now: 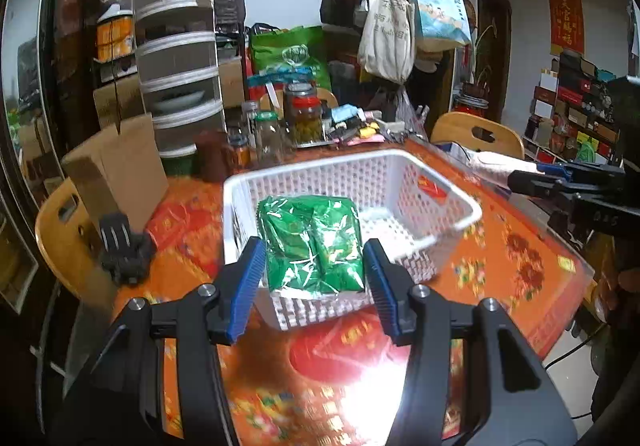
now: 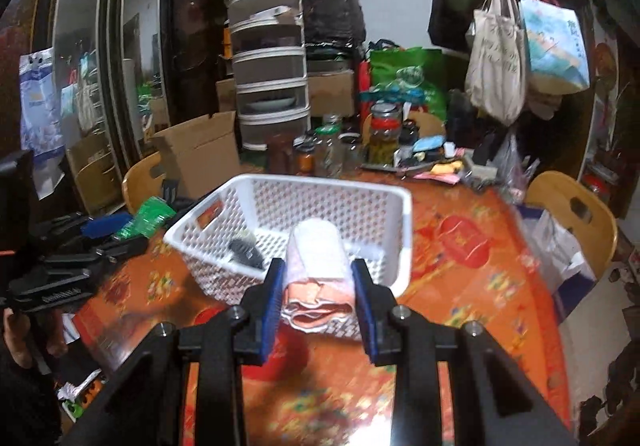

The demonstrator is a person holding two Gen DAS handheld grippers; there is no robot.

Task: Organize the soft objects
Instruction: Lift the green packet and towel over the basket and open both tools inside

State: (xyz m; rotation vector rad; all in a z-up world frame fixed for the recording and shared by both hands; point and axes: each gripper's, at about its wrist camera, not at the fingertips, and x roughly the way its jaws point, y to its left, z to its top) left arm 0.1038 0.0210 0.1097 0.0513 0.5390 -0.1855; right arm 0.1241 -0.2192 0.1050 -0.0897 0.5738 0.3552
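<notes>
My left gripper (image 1: 314, 258) is shut on a soft green plastic-wrapped pack (image 1: 310, 242) and holds it over the near corner of the white perforated basket (image 1: 452, 202). My right gripper (image 2: 318, 278) is shut on a rolled white and pink towel (image 2: 318, 258), held above the near side of the same basket (image 2: 396, 222). A dark object (image 2: 244, 250) lies inside the basket. The right gripper with the towel also shows in the left wrist view (image 1: 532, 174) at the right. The left gripper with the green pack shows in the right wrist view (image 2: 132, 222) at the left.
The basket stands on a table with an orange flowered cloth (image 1: 516, 258). Jars (image 1: 306, 114), a tiered food cover (image 1: 180, 62) and a cardboard box (image 1: 116, 170) crowd the far side. Wooden chairs (image 2: 576, 214) stand around. A black glove (image 1: 124, 250) lies left of the basket.
</notes>
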